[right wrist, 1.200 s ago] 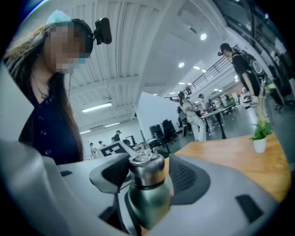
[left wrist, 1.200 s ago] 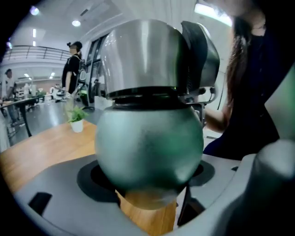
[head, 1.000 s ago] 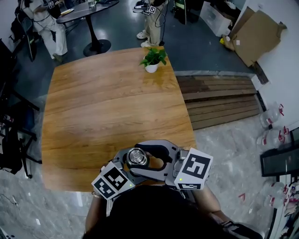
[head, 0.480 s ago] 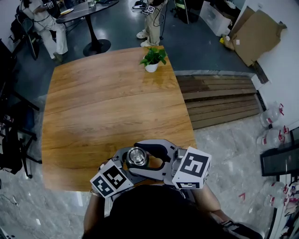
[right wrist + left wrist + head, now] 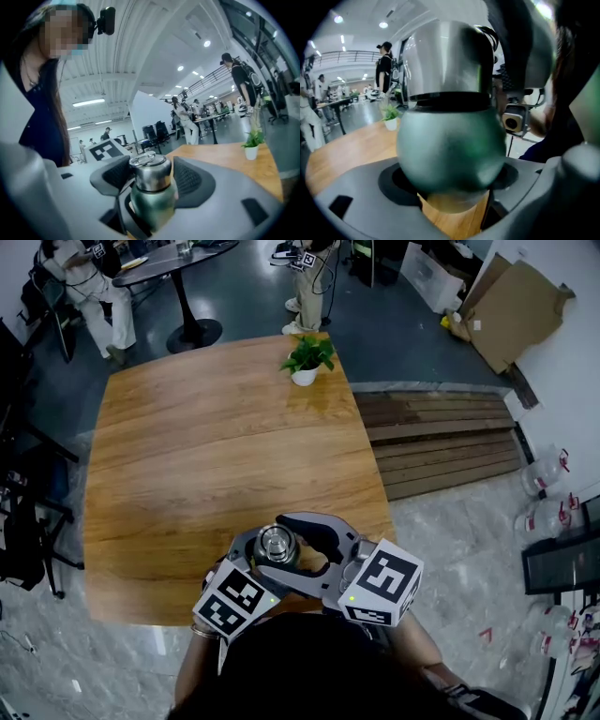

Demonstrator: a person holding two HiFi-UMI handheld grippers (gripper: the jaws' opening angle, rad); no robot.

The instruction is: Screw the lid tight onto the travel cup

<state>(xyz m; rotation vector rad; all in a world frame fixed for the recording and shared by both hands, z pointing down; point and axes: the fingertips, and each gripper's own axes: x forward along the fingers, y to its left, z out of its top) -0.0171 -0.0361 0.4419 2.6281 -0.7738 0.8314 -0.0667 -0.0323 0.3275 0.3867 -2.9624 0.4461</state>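
Note:
The travel cup has a green rounded body (image 5: 450, 150) and a steel lid (image 5: 445, 61). In the head view the lid (image 5: 275, 544) shows from above, over the near edge of the wooden table (image 5: 206, 446). My left gripper (image 5: 262, 563) is shut on the cup's body, which fills the left gripper view between the jaws (image 5: 452, 187). My right gripper (image 5: 292, 549) comes from the right and is shut on the lid (image 5: 150, 172), with a ribbed pad (image 5: 190, 180) on each side. The green body (image 5: 152, 206) hangs below the pads. The cup's base is hidden.
A small potted plant (image 5: 307, 359) stands at the table's far edge. Wooden pallets (image 5: 441, 442) lie on the floor to the right, and cardboard (image 5: 516, 310) leans at the back right. People and a round table (image 5: 178, 263) are beyond the far edge.
The cup and both grippers have shifted slightly away from the table's near edge. Both marker cubes have turned a little around the cup.

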